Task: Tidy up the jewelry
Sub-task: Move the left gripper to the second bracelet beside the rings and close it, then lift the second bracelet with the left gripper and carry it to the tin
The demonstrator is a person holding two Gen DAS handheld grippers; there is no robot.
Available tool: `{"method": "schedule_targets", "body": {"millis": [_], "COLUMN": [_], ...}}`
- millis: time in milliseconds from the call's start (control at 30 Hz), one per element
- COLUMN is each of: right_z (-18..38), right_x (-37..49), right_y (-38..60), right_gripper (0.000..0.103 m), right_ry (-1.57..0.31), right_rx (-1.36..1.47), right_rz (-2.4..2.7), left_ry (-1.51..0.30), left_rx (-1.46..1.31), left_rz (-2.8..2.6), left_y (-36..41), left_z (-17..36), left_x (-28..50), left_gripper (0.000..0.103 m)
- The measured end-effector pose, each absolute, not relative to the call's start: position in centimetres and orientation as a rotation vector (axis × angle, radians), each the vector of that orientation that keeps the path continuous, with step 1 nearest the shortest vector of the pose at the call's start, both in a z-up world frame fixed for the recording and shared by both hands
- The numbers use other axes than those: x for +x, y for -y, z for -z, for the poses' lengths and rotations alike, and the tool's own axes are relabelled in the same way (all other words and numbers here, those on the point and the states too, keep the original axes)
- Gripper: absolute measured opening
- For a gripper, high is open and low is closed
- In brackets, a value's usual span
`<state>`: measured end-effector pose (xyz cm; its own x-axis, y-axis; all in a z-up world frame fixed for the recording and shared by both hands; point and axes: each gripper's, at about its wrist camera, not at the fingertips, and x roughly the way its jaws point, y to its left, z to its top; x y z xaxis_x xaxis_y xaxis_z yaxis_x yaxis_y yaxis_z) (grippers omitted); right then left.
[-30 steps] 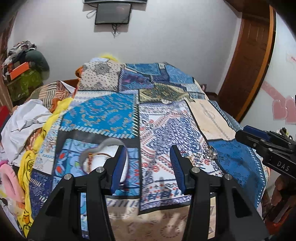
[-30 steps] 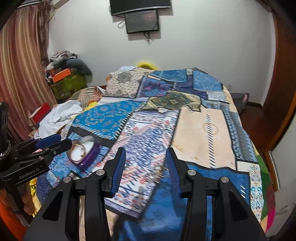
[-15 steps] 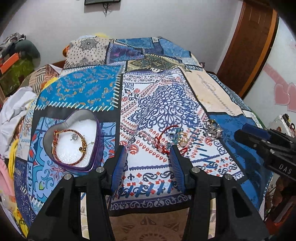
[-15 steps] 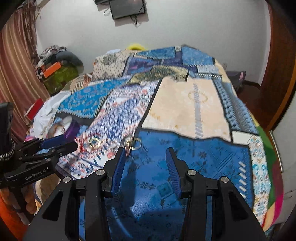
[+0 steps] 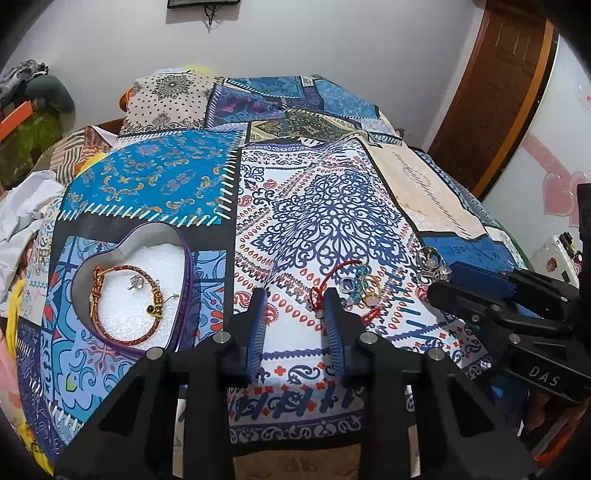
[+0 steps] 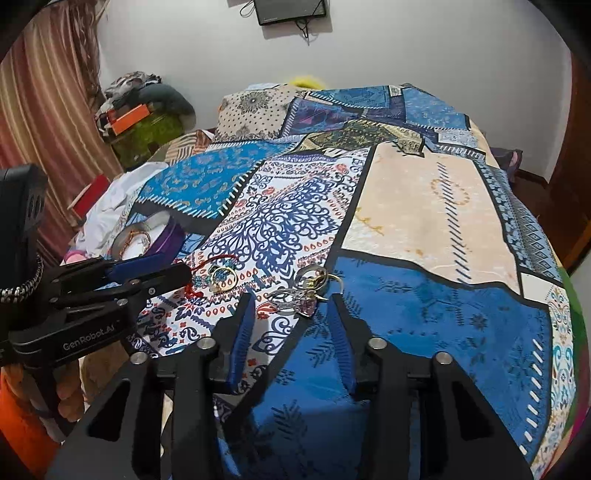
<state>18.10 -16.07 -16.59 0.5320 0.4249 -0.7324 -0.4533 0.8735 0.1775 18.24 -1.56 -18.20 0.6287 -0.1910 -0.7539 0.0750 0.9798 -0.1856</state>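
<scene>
Blue-padded fingers of the left gripper [image 5: 293,295] stand apart above the patchwork bedspread [image 5: 325,206], having just been closing, with only bare cloth between them and a red cord bracelet [image 5: 334,275] lying just past the right-hand tip. Beside the cord sits a small cluster of rings [image 5: 364,286]. Fingers of the right gripper [image 6: 291,301] are likewise apart after closing a little, with a bunch of silver rings [image 6: 295,299] on the bedspread just ahead of the tips, untouched. White lettering reads "DAS" on the right gripper's side in the left view, and "GenRobot.AI" on the left gripper's side in the right view. Further left a purple heart-shaped tin [image 5: 186,254] holds a red braided bracelet [image 5: 99,314]. Beyond, a dark screen [image 6: 290,11] hangs on the wall.
</scene>
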Motion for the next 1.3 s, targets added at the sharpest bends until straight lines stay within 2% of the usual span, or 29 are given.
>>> {"method": "schedule_targets", "body": {"millis": [67,133,167,233,333,400,433,600,667,1067,1167,1233,1300], "right_z": [16.7,16.8,16.8,16.8,16.6,16.5,16.4,15.7,15.2,13.8,14.7,15.2,15.5], "right_x": [18.3,18.5,18.6,18.6,18.1,18.1,18.1,17.9,17.6,16.6,16.9,16.9,16.8], "right_y": [16.1,16.0,15.9,15.8,15.5,15.6,15.8,16.6,16.8,17.7,17.5,17.2,16.9], "right_gripper": [0.035,0.027,0.026,0.026,0.025,0.023,0.011,0.011,0.007,0.007,0.017,0.031,0.031], "right_ry": [-0.867,-0.866,-0.869,-0.862,-0.848,-0.847,-0.851,-0.838,-0.825,-0.806,-0.866,-0.879,-0.886], "right_rx": [-0.029,-0.029,-0.029,-0.037,-0.055,-0.046,-0.037,-0.018,-0.011,-0.009,-0.003,-0.002,-0.006], "right_rz": [-0.519,-0.508,-0.509,-0.515,-0.529,-0.533,-0.539,-0.529,-0.53,-0.529,-0.546,-0.549,-0.549], "left_ry": [-0.872,-0.873,-0.873,-0.865,-0.858,-0.845,-0.832,-0.781,-0.763,-0.637,-0.618,-0.611,-0.611], "left_rx": [-0.146,-0.158,-0.163,-0.169,-0.167,-0.172,-0.175,-0.179,-0.175,-0.146,-0.143,-0.141,-0.144], "left_rz": [0.16,0.173,0.174,0.174,0.182,0.184,0.184,0.192,0.192,0.192,0.187,0.184,0.185], "left_y": [1.6,1.6,1.6,1.6,1.8,1.9,1.9,2.0,2.2,2.5,2.4,2.2,2.0], "left_z": [18.2,18.3,18.3,18.3,18.2,17.8,17.4,15.3,14.5,9.4,8.8,8.7,8.8], "left_x": [18.3,18.5,18.7,18.8,18.8,18.6,18.4,17.8,17.4,14.6,14.0,13.8,13.6], "left_gripper": [0.029,0.019,0.017,0.007,0.0,0.0,0.0,0.0,0.0,0.0,0.0,0.0,0.0]}}
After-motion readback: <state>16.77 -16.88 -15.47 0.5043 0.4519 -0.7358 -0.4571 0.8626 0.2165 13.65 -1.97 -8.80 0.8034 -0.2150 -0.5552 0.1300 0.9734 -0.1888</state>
